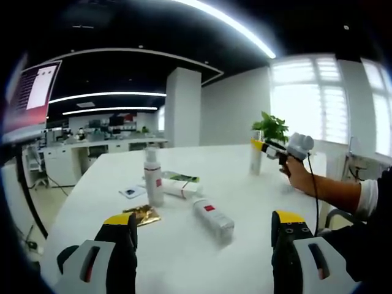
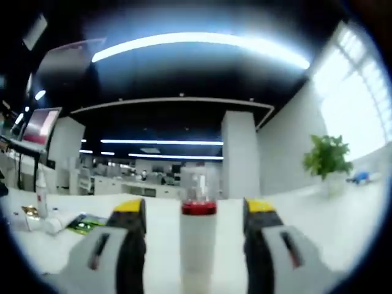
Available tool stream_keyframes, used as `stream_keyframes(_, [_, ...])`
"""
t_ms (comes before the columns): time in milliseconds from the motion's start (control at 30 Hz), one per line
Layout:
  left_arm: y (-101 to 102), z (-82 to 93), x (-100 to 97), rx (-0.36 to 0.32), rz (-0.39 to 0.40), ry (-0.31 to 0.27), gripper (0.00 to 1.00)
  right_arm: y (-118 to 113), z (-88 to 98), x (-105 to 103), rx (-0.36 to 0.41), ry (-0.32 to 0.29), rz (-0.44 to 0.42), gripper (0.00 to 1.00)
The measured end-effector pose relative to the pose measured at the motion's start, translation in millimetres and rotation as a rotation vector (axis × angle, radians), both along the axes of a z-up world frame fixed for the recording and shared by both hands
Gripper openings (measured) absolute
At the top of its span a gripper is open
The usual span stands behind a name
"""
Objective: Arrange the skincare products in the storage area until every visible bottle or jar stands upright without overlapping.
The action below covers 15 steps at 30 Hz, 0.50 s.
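Note:
My left gripper hangs open over the near part of the white table, holding nothing. Ahead of it a white pump bottle with a red label stands upright. A white bottle and a white tube lie flat beside it. At the far right a hand holds my right gripper against an upright white bottle. In the right gripper view that bottle, with a red band and clear cap, stands between the open jaws of my right gripper, with a gap on each side.
A gold foil packet, a green sachet and a small blue card lie among the bottles. A potted plant stands at the table's far right. The person's forearm reaches across the right side. Office desks fill the background.

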<state>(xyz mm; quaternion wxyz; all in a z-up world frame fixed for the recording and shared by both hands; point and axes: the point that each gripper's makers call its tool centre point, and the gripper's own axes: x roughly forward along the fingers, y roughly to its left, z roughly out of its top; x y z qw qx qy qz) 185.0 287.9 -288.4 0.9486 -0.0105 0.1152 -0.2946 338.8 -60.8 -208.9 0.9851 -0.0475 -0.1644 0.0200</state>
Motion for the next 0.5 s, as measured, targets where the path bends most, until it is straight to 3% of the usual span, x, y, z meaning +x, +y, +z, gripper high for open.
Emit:
stream_keyframes(200, [1, -1.8, -1.1, 0.006, 0.002, 0.005, 0.92, 20, 13.5, -6, -0.095, -0.064, 0.036, 0.7])
stream_keyframes(500, [1, -3.0, 0.1, 0.009, 0.002, 0.008, 0.92, 41, 26.0, -15, -0.214, -0.133, 0.056, 0.63])
